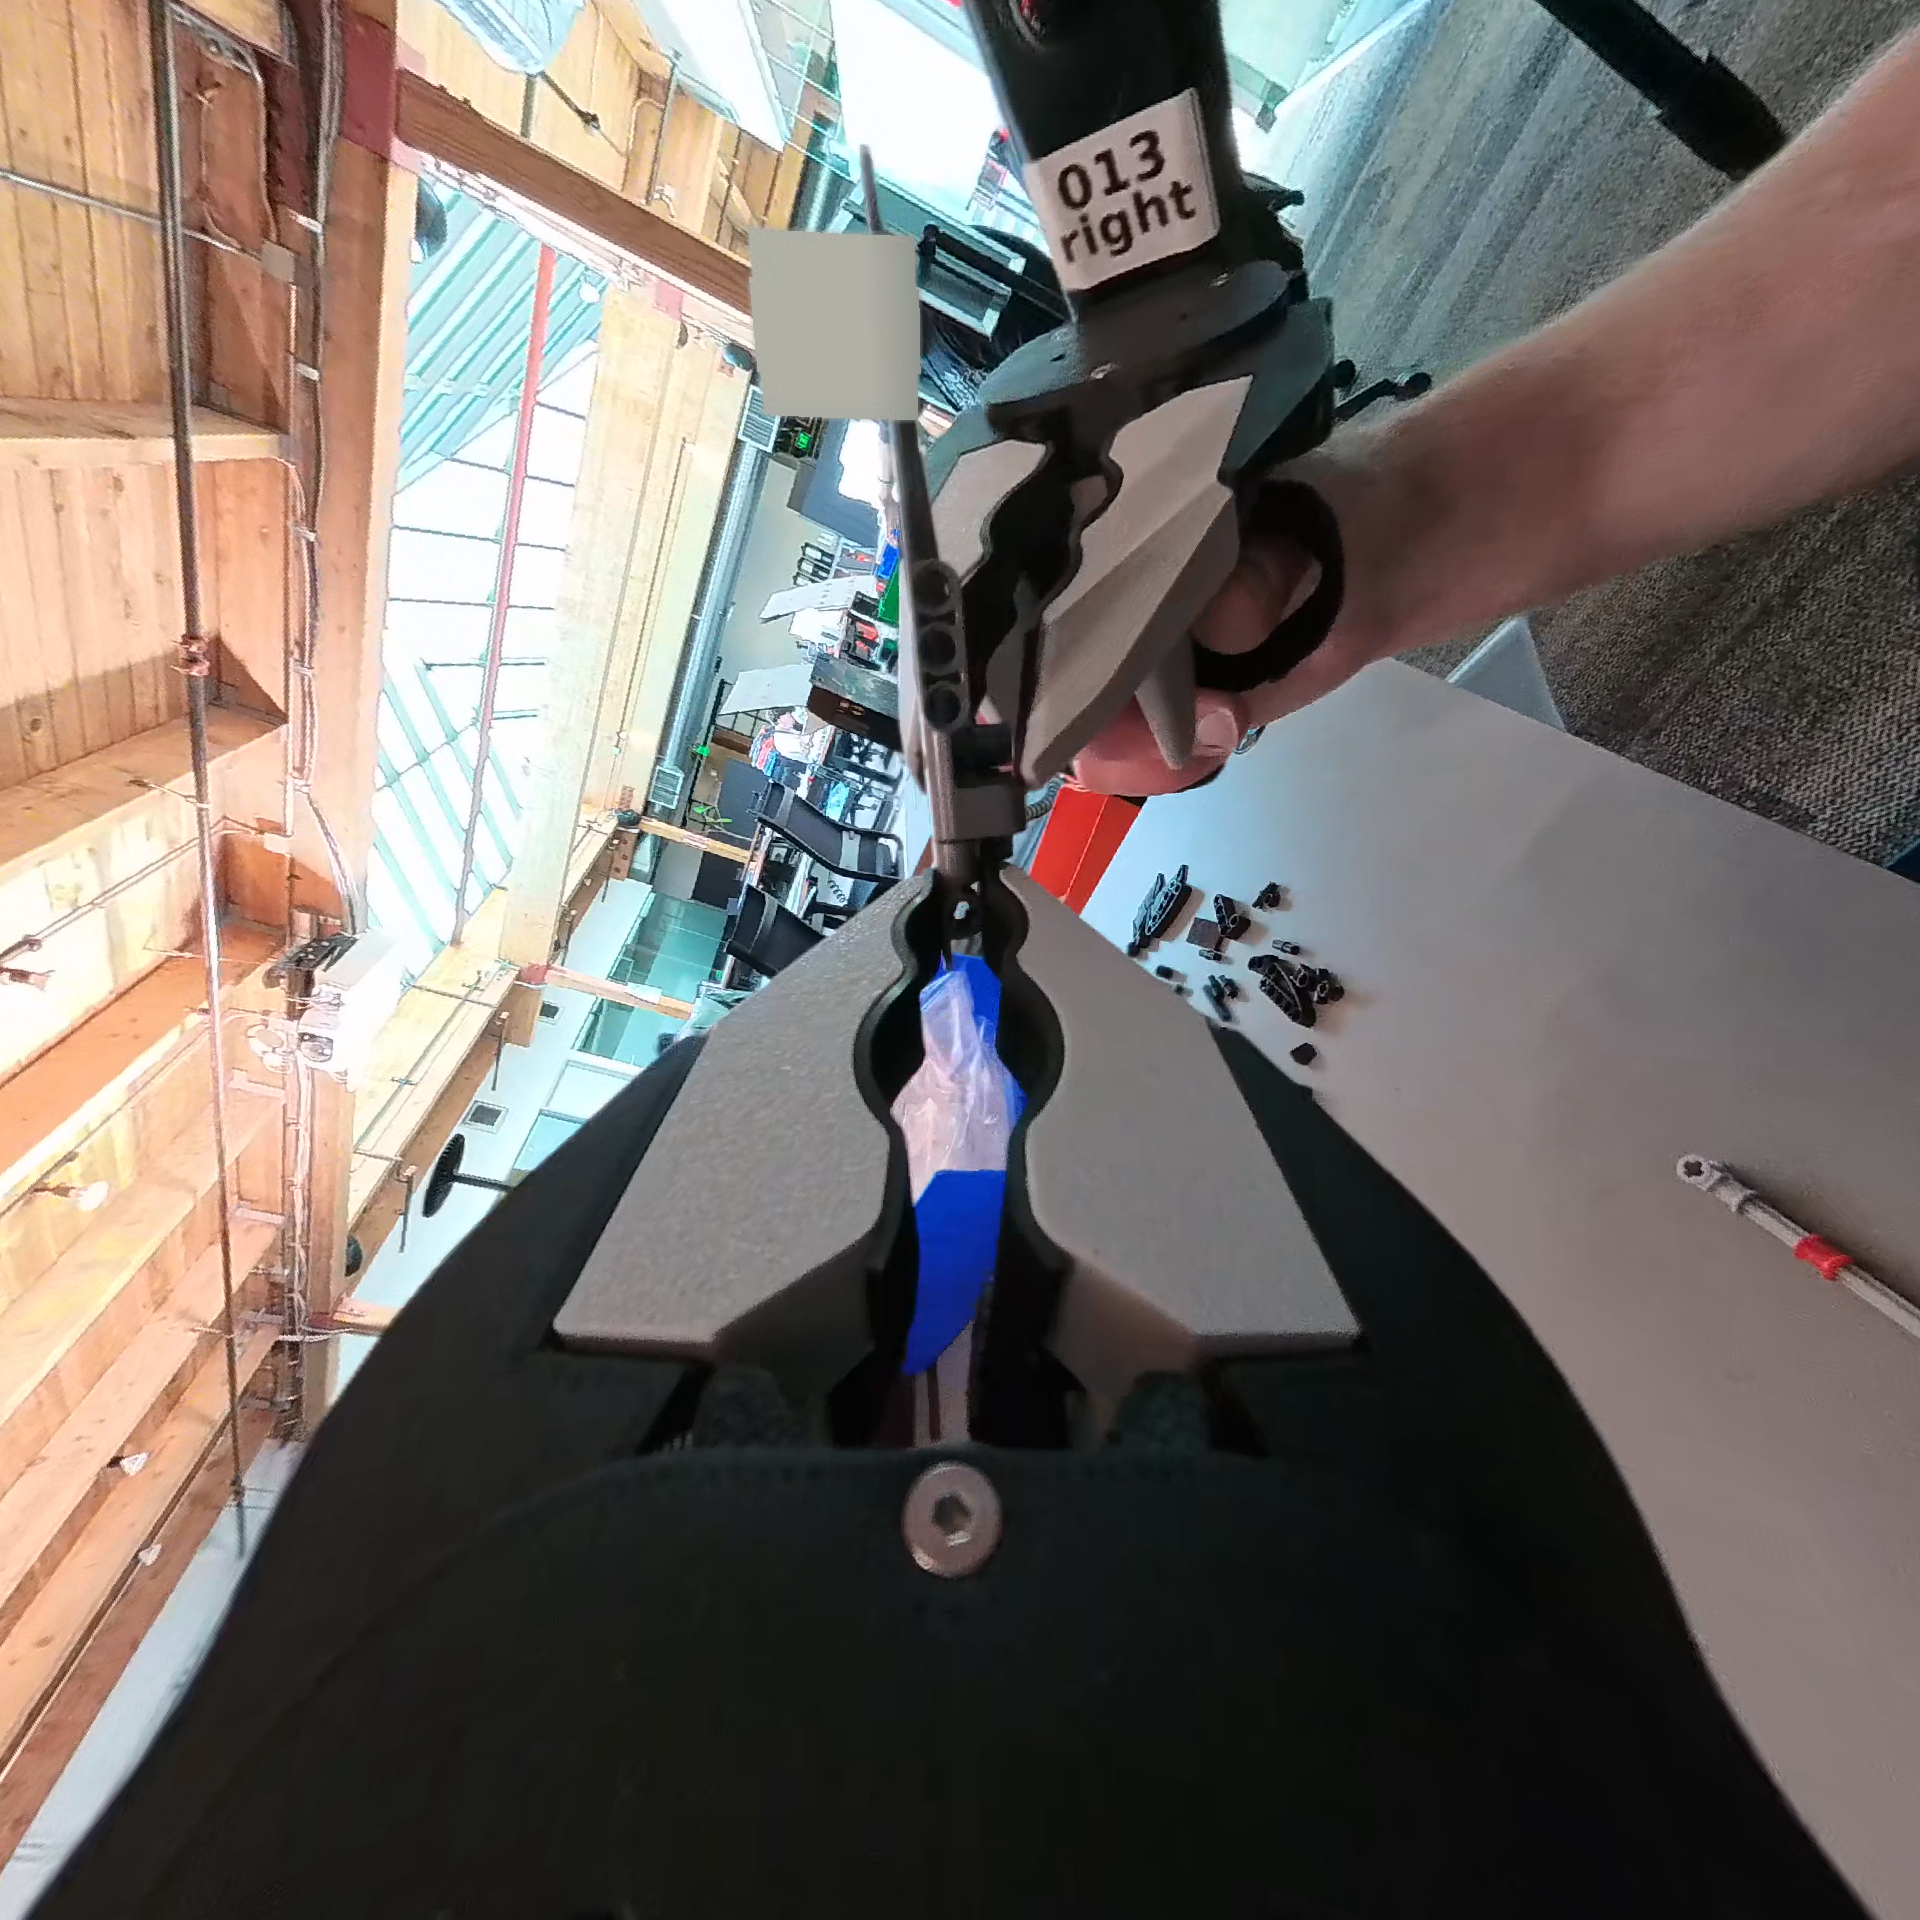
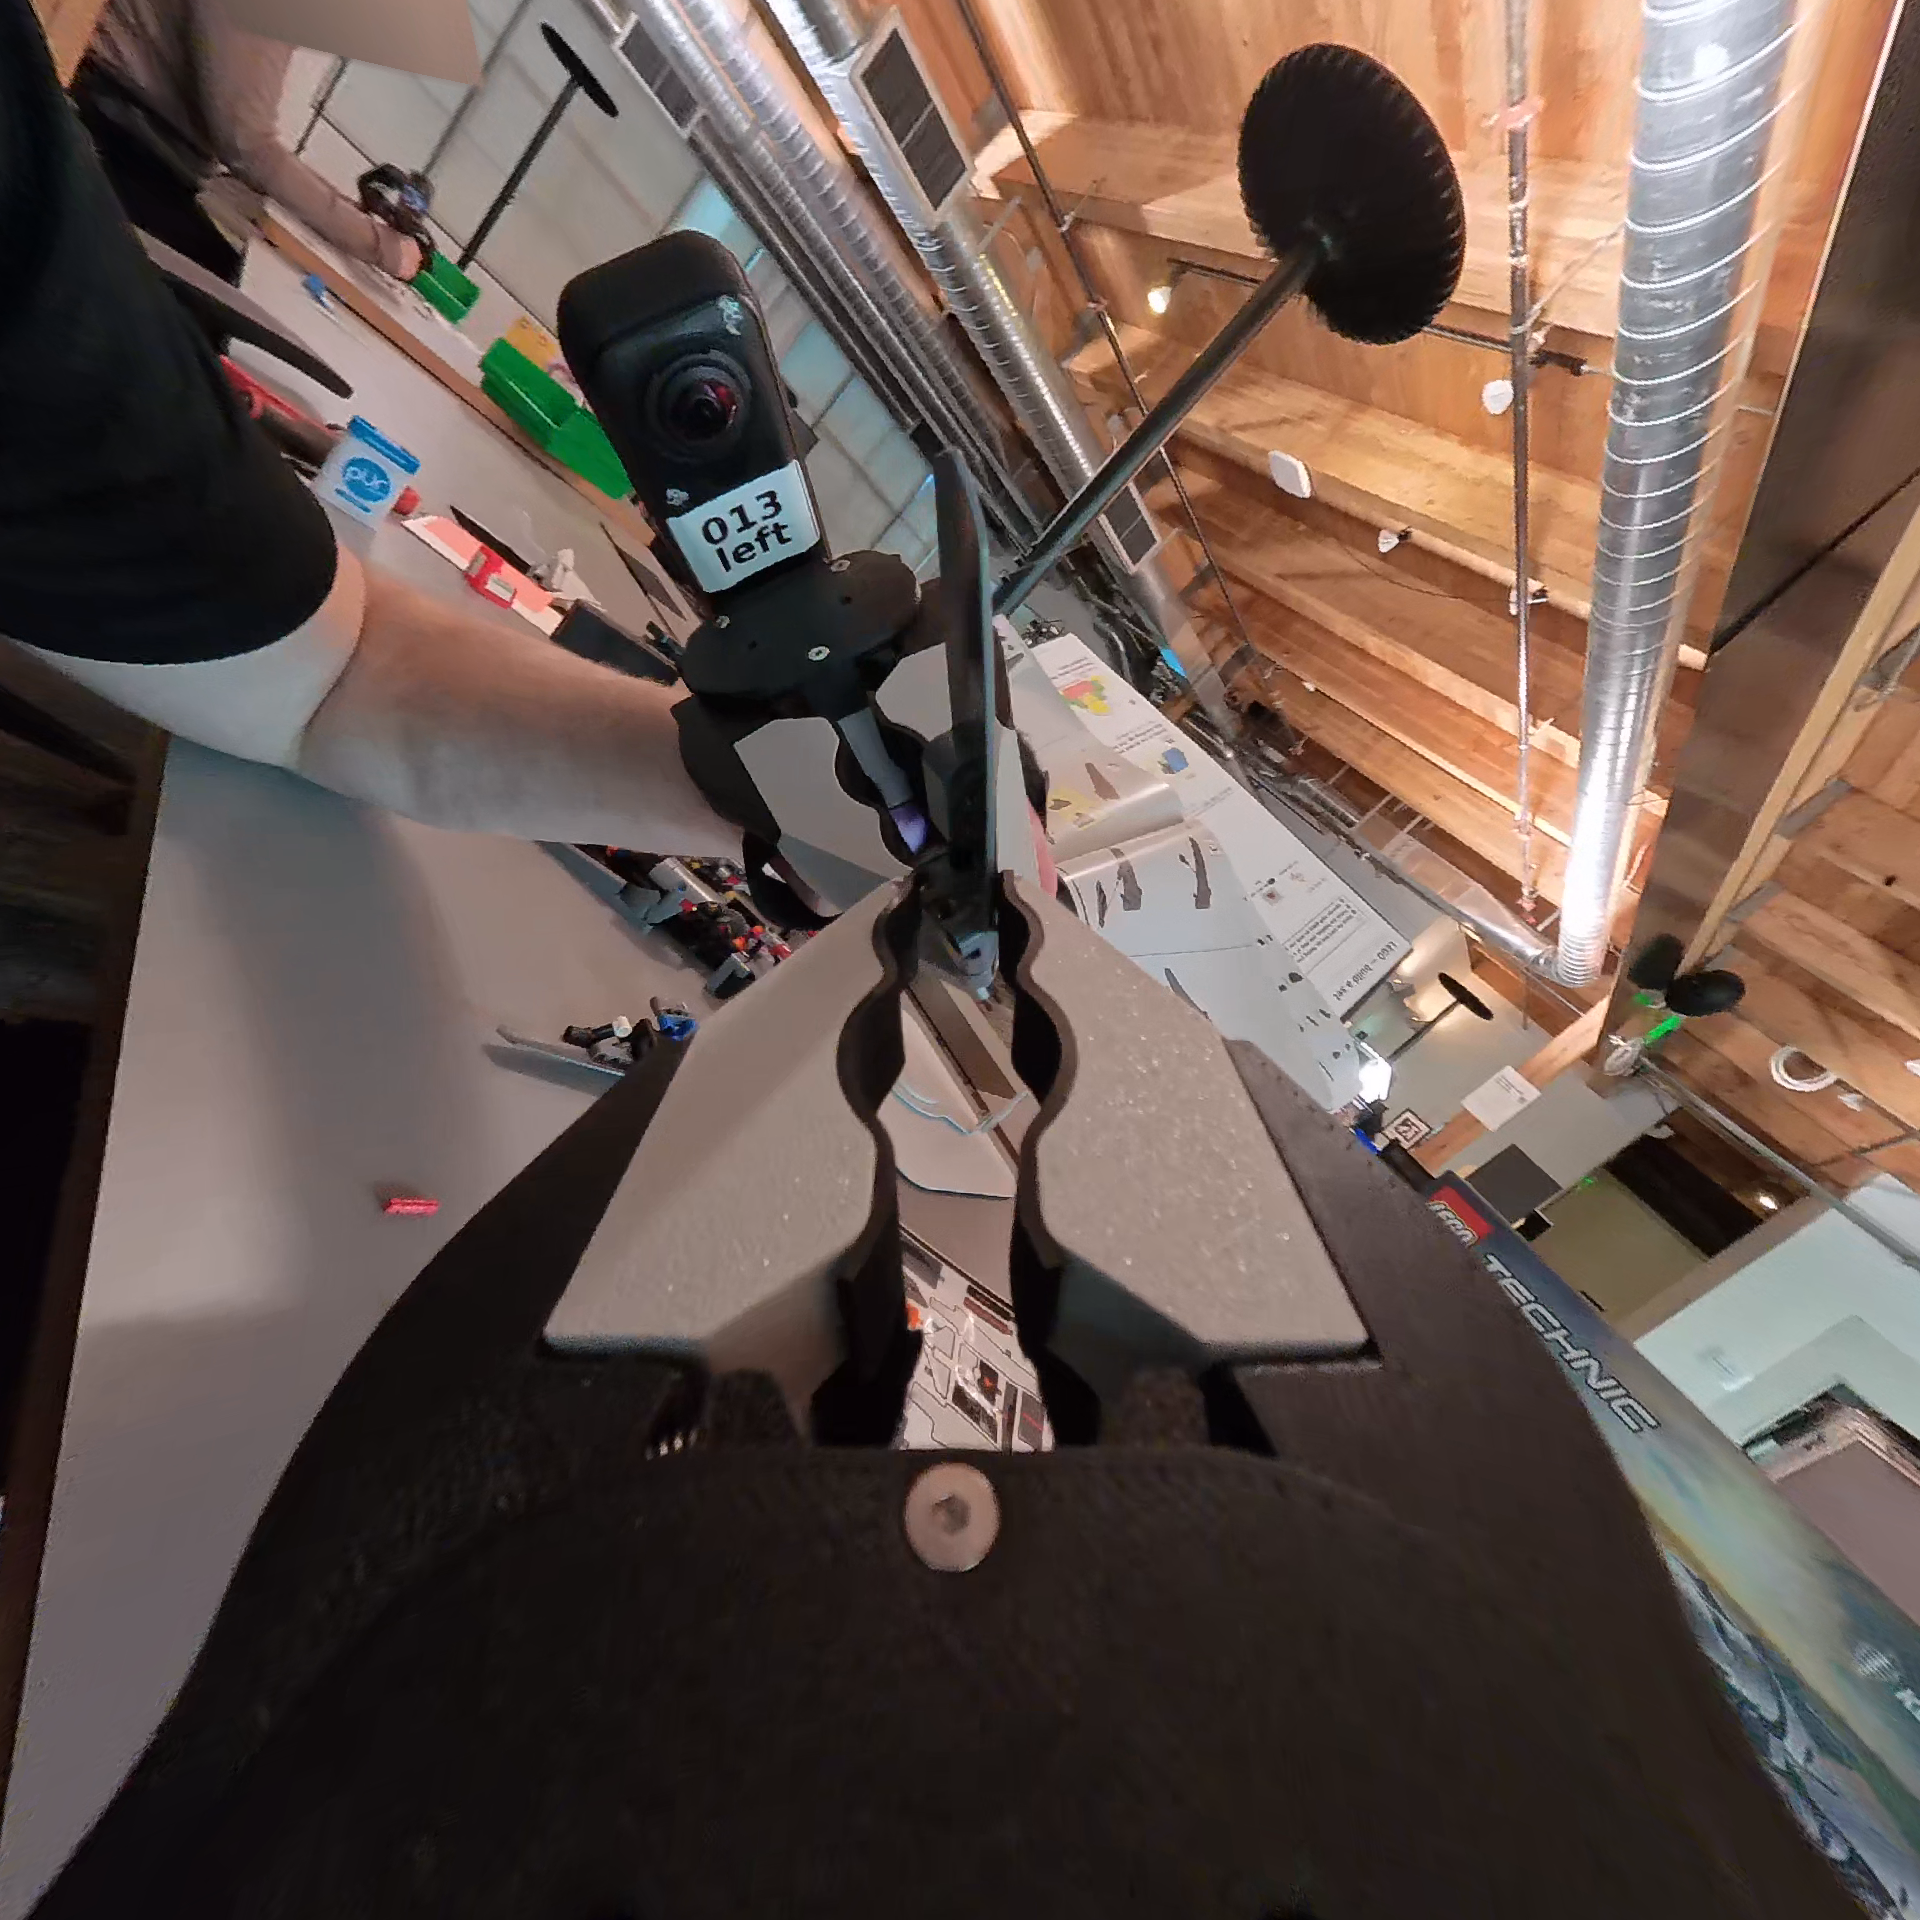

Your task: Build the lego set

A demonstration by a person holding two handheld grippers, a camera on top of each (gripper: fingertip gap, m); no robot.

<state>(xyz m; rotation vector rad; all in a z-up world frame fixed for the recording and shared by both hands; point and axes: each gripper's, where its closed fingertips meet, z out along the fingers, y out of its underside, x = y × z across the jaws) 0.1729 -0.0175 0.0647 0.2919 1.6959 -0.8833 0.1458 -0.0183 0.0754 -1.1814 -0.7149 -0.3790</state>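
Both grippers hold one small lego assembly in the air above the grey table (image 1: 1558, 935). It has a grey beam with holes (image 1: 940, 644), a grey connector (image 1: 971, 810) and a long dark blade (image 1: 894, 364). My left gripper (image 1: 966, 899) is shut on the assembly's lower end. My right gripper (image 1: 1003, 743) comes from above, hand-held, and is shut on the beam. In the right wrist view my right gripper (image 2: 951, 904) grips the dark and grey part (image 2: 971, 940). The blade (image 2: 971, 623) rises past the left gripper (image 2: 914, 842).
Loose black lego pieces (image 1: 1247, 956) and a grey axle with a red bush (image 1: 1808, 1257) lie on the table. A blue and clear bag (image 1: 966, 1091) shows between my left fingers. Instruction sheets (image 2: 1143, 831), the set's box (image 2: 1558, 1340), sorted parts (image 2: 717, 925) and a small red piece (image 2: 408, 1205) lie nearby. Both grippers' tips are close together, under 4 cm apart.
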